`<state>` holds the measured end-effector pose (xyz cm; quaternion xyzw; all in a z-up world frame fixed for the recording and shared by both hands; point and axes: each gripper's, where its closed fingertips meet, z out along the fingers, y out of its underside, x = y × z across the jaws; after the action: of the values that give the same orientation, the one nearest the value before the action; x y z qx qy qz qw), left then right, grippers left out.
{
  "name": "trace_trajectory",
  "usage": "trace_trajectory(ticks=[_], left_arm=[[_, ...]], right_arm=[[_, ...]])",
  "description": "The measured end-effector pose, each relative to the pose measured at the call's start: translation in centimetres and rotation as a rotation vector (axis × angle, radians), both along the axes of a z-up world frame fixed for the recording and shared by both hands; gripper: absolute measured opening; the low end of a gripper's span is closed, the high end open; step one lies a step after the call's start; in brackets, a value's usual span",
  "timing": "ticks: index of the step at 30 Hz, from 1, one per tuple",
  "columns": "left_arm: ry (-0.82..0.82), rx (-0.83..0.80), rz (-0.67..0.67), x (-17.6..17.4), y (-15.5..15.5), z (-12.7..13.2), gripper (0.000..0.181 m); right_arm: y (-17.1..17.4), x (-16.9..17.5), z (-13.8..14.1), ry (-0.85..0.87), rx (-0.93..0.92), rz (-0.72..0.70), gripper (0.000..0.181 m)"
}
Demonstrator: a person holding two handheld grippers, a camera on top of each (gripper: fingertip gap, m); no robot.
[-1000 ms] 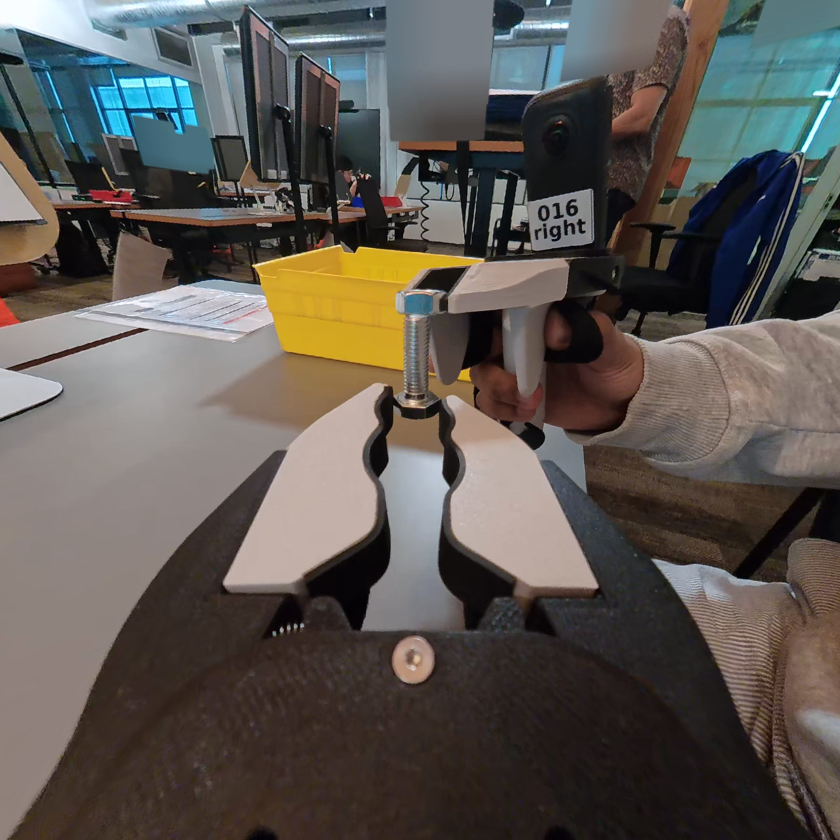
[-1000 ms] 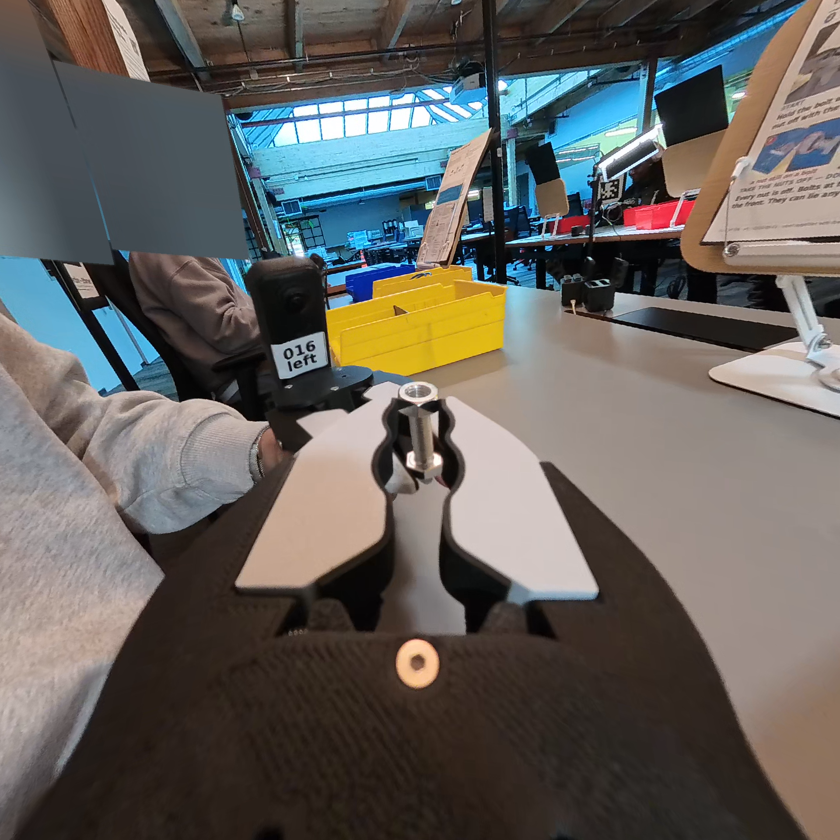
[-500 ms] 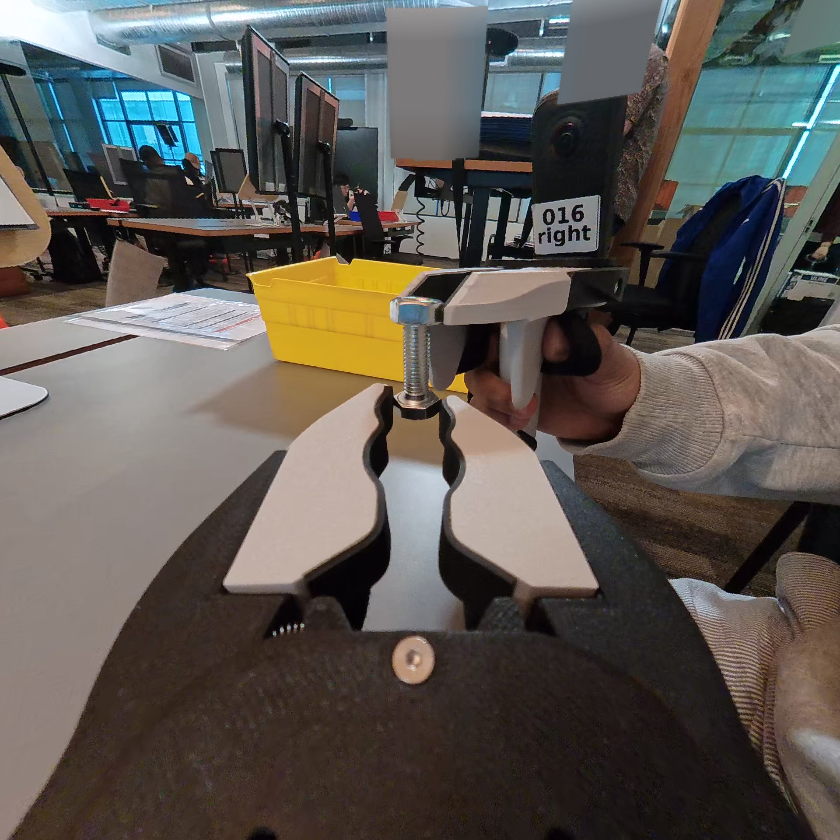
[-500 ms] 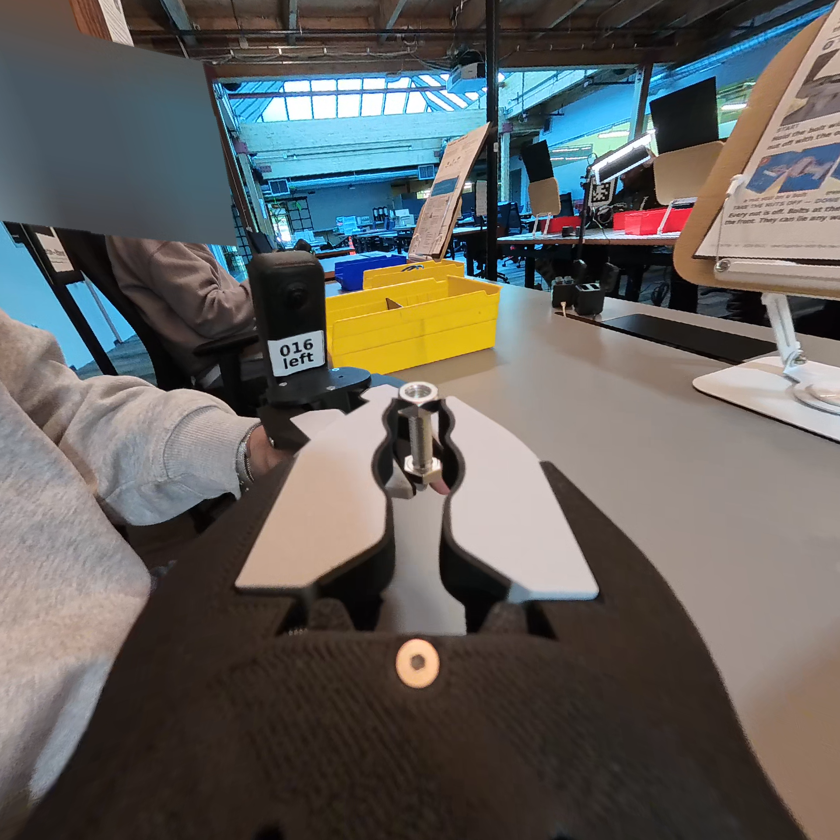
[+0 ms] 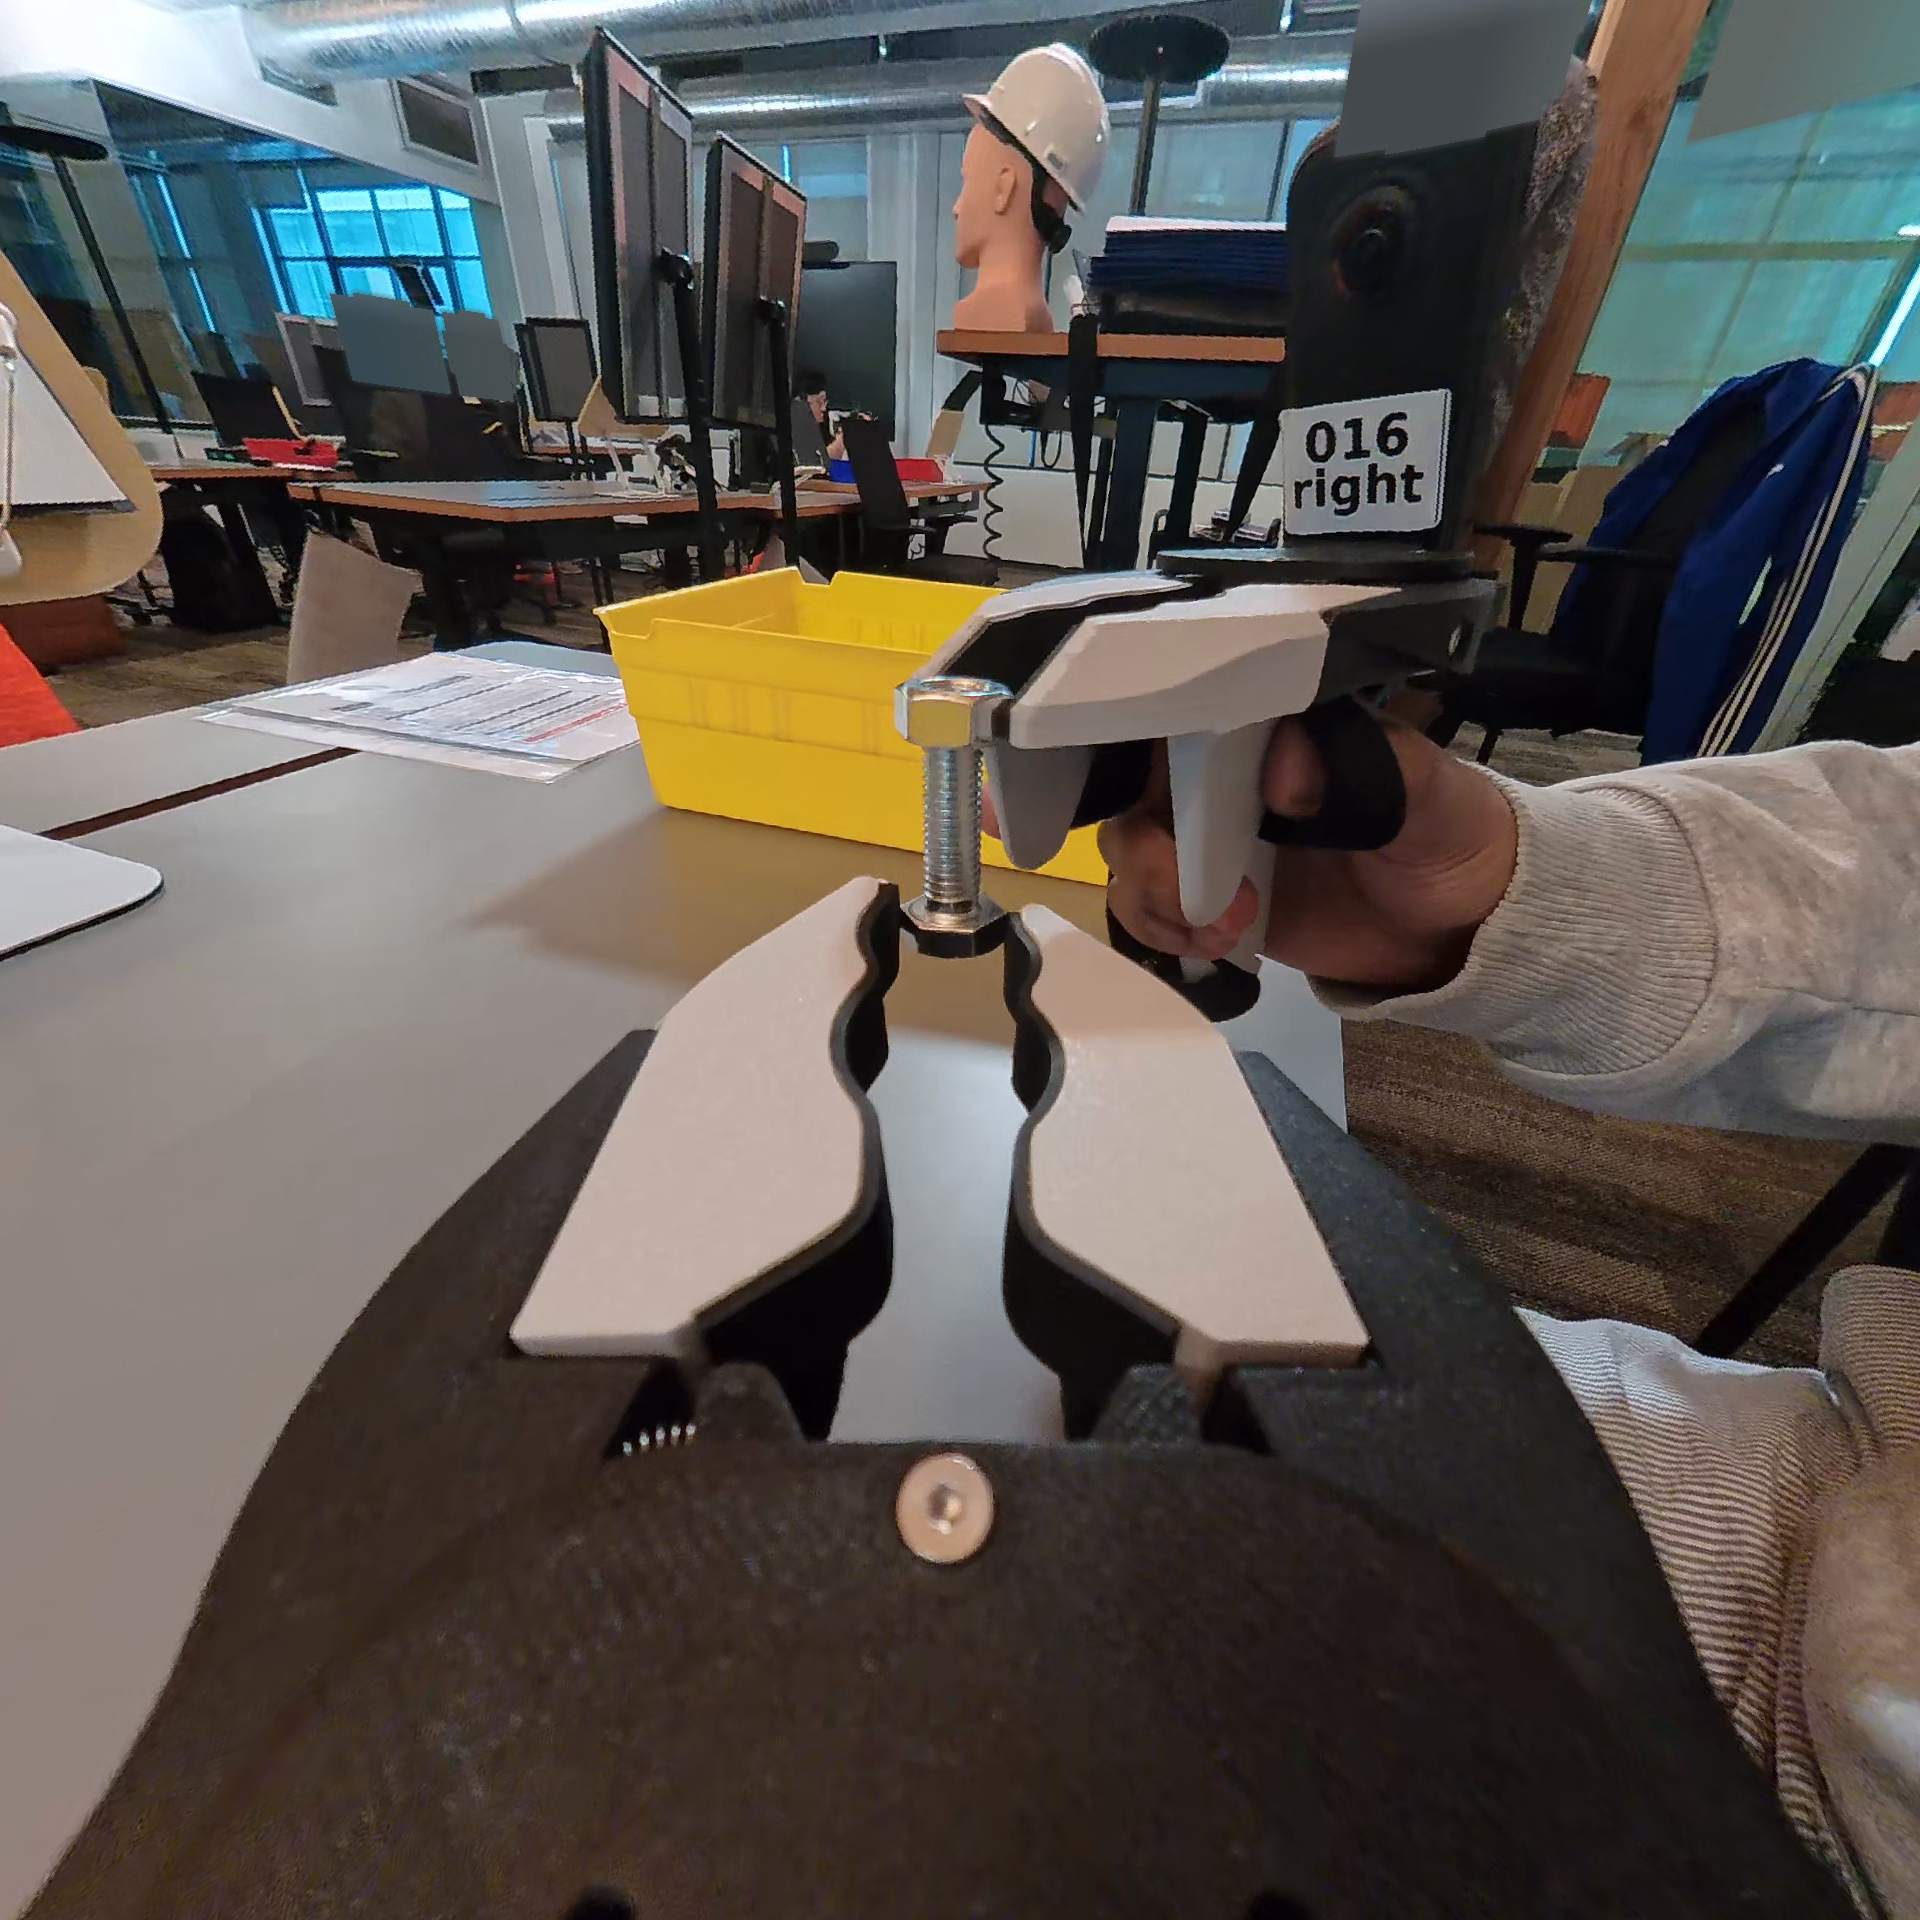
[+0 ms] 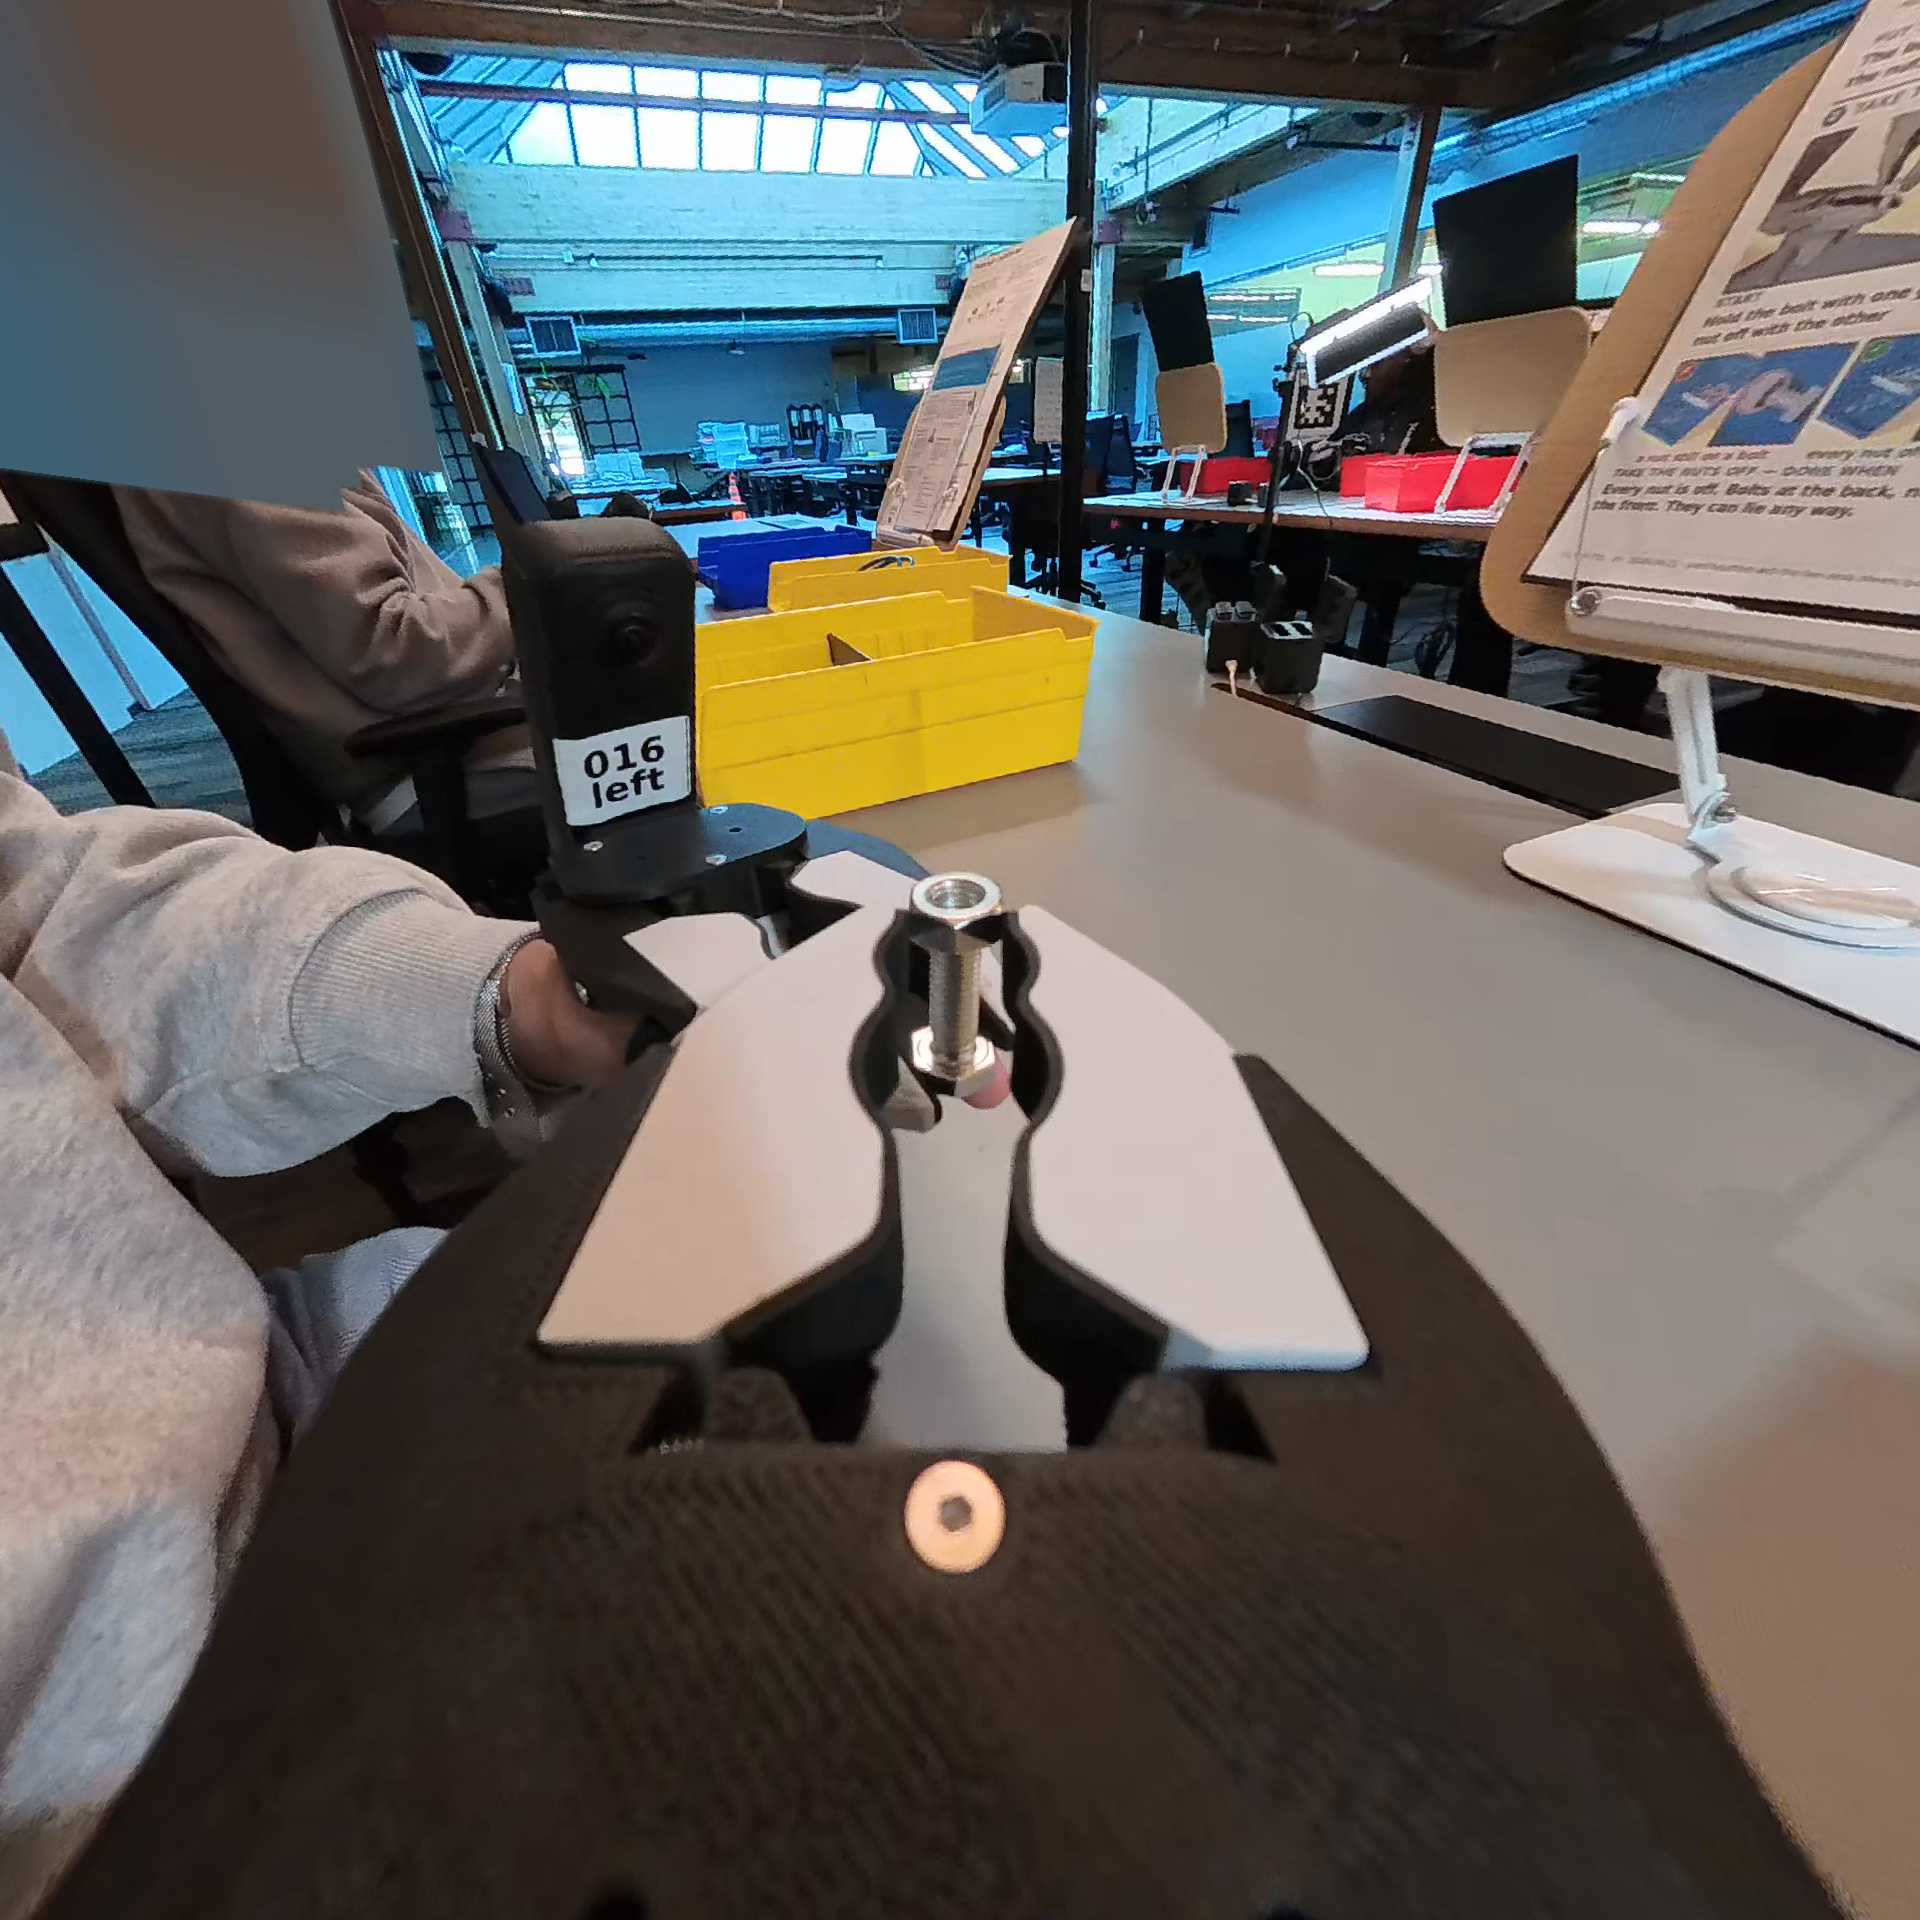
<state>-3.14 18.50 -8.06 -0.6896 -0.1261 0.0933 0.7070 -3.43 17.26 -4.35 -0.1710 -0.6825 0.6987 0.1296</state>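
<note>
A silver bolt (image 5: 952,812) stands upright above the grey table (image 5: 312,1039). My left gripper (image 5: 951,920) is shut on the hex nut (image 5: 951,928) at the bolt's lower end. My right gripper (image 6: 956,920) is shut on the bolt's head (image 6: 956,898); the shaft and nut (image 6: 948,1052) show between its fingers. In the left wrist view the right gripper (image 5: 982,717) comes in from the right, level, gripping the head (image 5: 951,709). In the right wrist view the left gripper (image 6: 914,1091) sits below and to the left, its tips mostly hidden.
A yellow divided bin (image 5: 790,717) (image 6: 894,707) stands on the table just behind the bolt. A white stand with an instruction sheet (image 6: 1714,862) is at the right, papers (image 5: 426,707) at the far left. The table edge (image 5: 1335,1029) drops off beside the person's arms. The tips of both grippers are at nearly the same place.
Both grippers keep their hold on nut and bolt head. The right gripper has swung slightly around the bolt; the background in its view has slid left.
</note>
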Motion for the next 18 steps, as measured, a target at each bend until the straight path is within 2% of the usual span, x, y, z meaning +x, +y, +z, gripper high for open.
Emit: trace_trajectory(ticks=[18], left_arm=[[-0.007,0.014,0.010,-0.13,-0.07,0.12,0.021]], right_arm=[[0.01,-0.18,0.04,-0.041,-0.024,-0.022,0.016]])
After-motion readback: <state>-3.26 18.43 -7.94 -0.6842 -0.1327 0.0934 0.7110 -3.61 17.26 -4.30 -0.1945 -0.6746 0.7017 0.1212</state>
